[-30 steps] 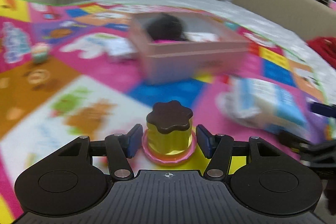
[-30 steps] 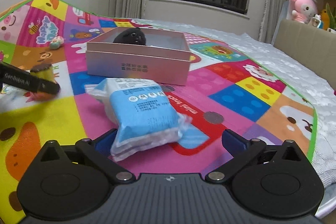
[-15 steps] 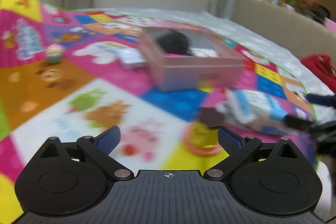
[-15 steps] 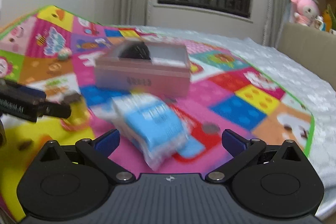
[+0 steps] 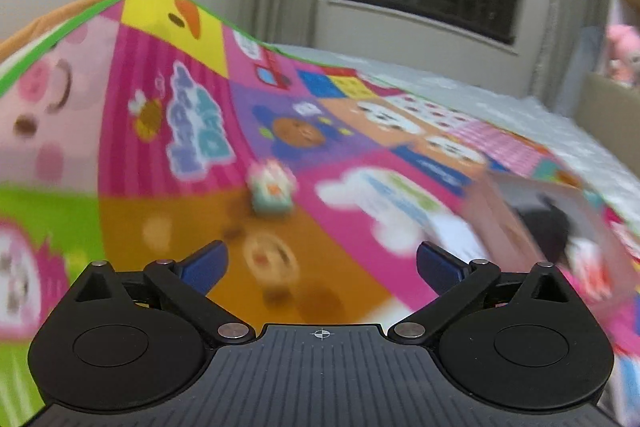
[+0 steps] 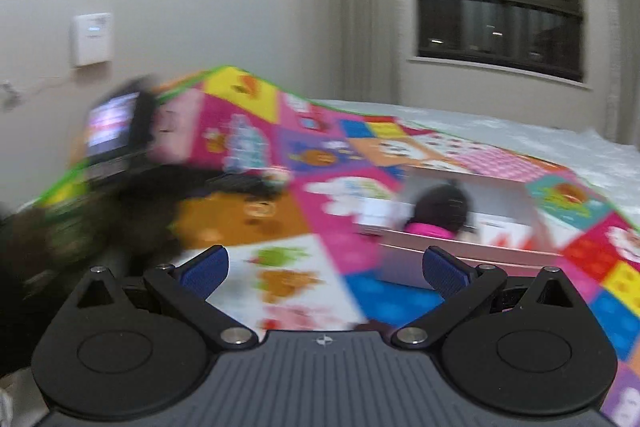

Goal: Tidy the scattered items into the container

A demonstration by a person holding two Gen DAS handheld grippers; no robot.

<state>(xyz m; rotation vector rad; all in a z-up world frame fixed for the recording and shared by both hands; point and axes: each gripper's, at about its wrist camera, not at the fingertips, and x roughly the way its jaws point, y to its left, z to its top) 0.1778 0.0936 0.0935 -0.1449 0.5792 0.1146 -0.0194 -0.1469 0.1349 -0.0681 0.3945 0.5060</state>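
My left gripper stands wide, its blue-padded fingers spread far apart at the bottom of the left wrist view with nothing between them, only the colourful cartoon-patterned play mat showing through the gap. A small pastel cupcake-shaped toy sits on the mat just above the middle of that view, on the line where a pink patch meets an orange one, well ahead of the fingers and blurred. At the right edge of the same view lies the shallow pink cardboard box, smeared by motion, with a dark round object inside it.

My right gripper is likewise spread wide and holds nothing; the mat fills the space between its blue pads. In the right wrist view the pink box sits at centre right, its near wall just above the right finger. Inside it I see the dark round object resting on something bright pink, and white and red shapes beside them that are too blurred to name. At the left of that view the other handheld unit shows as a dark blur with a lit screen, its front end reaching toward the small toy near the frame's centre. A white wall panel hangs in the upper left, and a dark window in the upper right.
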